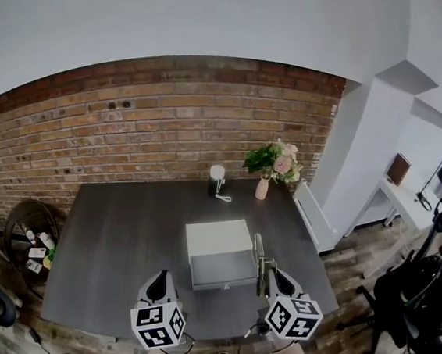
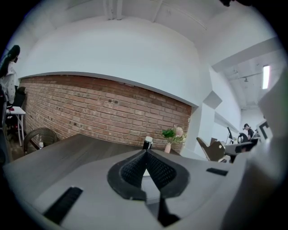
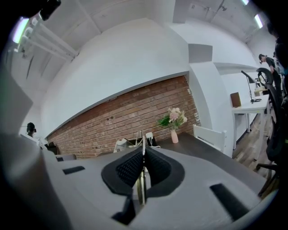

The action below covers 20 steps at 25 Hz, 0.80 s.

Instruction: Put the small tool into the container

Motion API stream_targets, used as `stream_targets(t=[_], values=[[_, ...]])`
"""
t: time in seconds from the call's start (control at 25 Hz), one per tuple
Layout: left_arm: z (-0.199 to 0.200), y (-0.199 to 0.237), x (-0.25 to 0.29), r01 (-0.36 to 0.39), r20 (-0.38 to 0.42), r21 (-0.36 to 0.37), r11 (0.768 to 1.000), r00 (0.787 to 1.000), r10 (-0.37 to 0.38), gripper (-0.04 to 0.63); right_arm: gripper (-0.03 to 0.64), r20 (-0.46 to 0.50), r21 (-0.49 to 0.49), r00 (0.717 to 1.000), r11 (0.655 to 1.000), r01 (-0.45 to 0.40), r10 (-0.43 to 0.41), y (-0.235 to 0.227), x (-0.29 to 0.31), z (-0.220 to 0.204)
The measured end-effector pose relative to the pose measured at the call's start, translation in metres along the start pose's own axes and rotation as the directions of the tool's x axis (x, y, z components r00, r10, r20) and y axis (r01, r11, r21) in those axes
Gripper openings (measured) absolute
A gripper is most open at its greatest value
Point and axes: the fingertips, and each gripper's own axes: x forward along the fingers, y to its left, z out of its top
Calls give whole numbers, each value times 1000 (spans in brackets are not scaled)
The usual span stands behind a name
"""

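A white open box [image 1: 216, 239] stands in the middle of the dark table [image 1: 117, 238]; in the right gripper view it shows as a white shape [image 3: 120, 145] just past the jaws. My right gripper [image 1: 267, 269] hovers at the box's near right corner, shut on a thin brass-coloured small tool [image 1: 258, 256]. The tool [image 3: 141, 179] stands upright between the pads, its tip poking above them. My left gripper [image 1: 161, 276] hangs over the table left of the box, with its pads [image 2: 135, 170] meeting at the tip and nothing between them.
At the table's far edge stand a pink vase of flowers [image 1: 264, 183] and a black-and-white device [image 1: 217, 177] with a cable. A wicker chair [image 1: 23, 224] is at the left and a white chair [image 1: 313, 219] at the right. A brick wall [image 1: 153, 132] backs the table.
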Motion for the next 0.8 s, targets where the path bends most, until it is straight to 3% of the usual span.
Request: stream_targets(t=[0.48, 0.8], values=[[21, -11, 75, -88, 29, -16, 996, 996, 88, 2, 8, -17, -16, 997, 997, -77, 77, -37, 89, 35], [13, 9, 90, -122, -14, -9, 992, 992, 122, 2, 8, -59, 3, 995, 996, -84, 84, -35, 115, 22]])
